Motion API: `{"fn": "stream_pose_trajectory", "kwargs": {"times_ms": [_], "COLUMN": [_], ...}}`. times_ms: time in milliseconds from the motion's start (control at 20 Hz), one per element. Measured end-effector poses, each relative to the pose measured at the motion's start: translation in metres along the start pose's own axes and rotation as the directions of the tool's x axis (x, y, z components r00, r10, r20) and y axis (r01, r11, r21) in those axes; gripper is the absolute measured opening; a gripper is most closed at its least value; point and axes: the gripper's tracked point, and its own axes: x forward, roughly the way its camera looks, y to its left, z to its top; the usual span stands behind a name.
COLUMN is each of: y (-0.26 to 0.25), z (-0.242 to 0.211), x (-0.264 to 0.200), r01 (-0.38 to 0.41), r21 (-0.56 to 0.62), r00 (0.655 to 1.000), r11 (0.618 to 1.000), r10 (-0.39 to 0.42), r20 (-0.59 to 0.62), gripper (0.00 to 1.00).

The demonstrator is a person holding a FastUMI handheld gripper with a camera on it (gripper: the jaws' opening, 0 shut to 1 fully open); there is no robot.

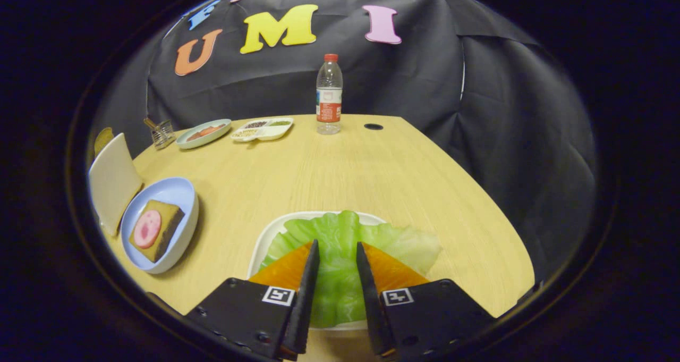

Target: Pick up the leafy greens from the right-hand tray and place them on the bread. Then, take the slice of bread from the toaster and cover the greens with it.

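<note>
Your gripper (pixel 338 247) sits low over the greens (pixel 340 245), fingers apart, with a strip of leaf showing in the gap between them; from this angle you cannot tell whether the tips already touch it. That leaf lies on a white tray (pixel 265 240) just ahead of you, its far edge spilling over the tray's rim onto the table (pixel 372 170). Judging by this, the step in hand is the first pick, and nothing is gripped yet.

To do it well, come down so both tips straddle a raised fold of the leaf, not the flat middle, and close slowly until the leaf bunches between the fingers. Keep the tips off the tray floor, or it may skid. The leaf looks thin and floppy, so lift straight up and expect the loose ends to droop and drag.

Your target is off to the left: the bread (pixel 162 229) in the pale blue dish (pixel 180 192), with a pink round slice (pixel 147 229) on top. Beyond that dish stands a pale slab (pixel 112 178), probably the toaster's slice, though it is hard to tell. Carry the leaf high enough to clear the dish rim, and centre it over the bread before you open
</note>
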Motion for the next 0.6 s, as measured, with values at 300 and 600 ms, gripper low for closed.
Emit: {"fn": "stream_pose_trajectory", "kwargs": {"times_ms": [300, 600], "y": [0.009, 0.009], "z": [0.002, 0.026], "x": [0.0, -0.027], "r01": [-0.035, -0.083], "r21": [0.028, 0.106], "r00": [0.999, 0.996], "r11": [0.999, 0.991], "r10": [0.035, 0.08], "r20": [-0.024, 0.031], "gripper": [0.01, 0.0]}}
